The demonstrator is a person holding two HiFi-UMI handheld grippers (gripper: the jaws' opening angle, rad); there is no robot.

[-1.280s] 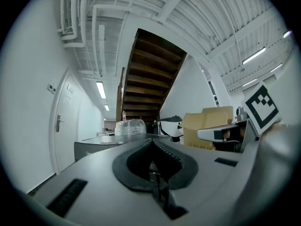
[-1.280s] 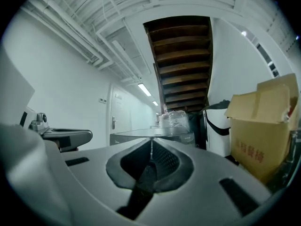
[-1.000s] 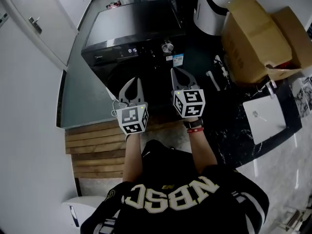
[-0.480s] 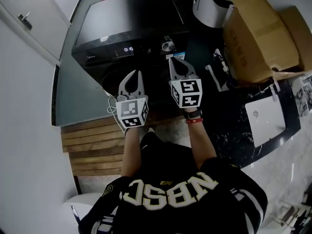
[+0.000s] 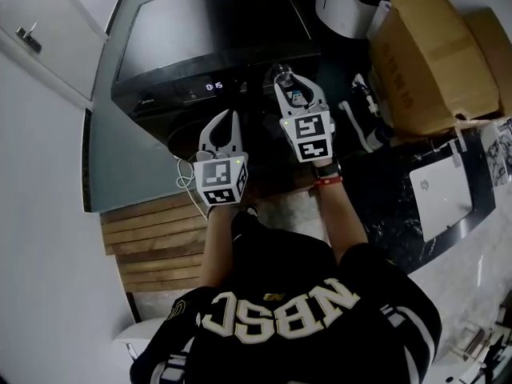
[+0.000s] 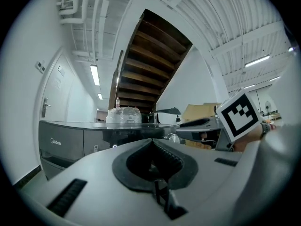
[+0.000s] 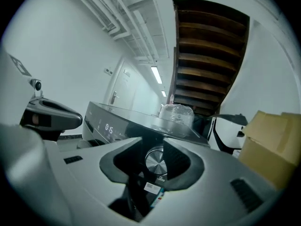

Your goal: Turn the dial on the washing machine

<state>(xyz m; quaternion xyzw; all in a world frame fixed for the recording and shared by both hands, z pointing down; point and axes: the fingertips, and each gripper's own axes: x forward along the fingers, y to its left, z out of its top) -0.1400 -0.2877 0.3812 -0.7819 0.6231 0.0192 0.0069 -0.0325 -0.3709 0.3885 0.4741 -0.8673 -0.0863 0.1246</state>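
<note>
The black washing machine (image 5: 208,30) stands ahead of me, its lit display (image 5: 214,86) on the front panel. The silver dial (image 5: 278,72) sits at the panel's right end. My right gripper (image 5: 293,79) is level right at the dial; its jaws have just been opening. In the right gripper view the dial (image 7: 156,161) shows in the gap of the right gripper (image 7: 153,141), with the pads apart from it. My left gripper (image 5: 227,115) hangs lower and left, in front of the machine's door, shut and holding nothing. In the left gripper view the left gripper (image 6: 151,140) faces the washing machine (image 6: 70,140).
Cardboard boxes (image 5: 432,46) and a white appliance (image 5: 344,2) stand to the right of the machine. A white flat device (image 5: 444,198) lies on the dark floor at right. Wooden slats (image 5: 152,238) lie at lower left, a white door (image 5: 40,38) at far left.
Both grippers have moved forward toward the machine. The right gripper has reached the dial and its jaws have gone from shut to open. The left gripper stays shut.
</note>
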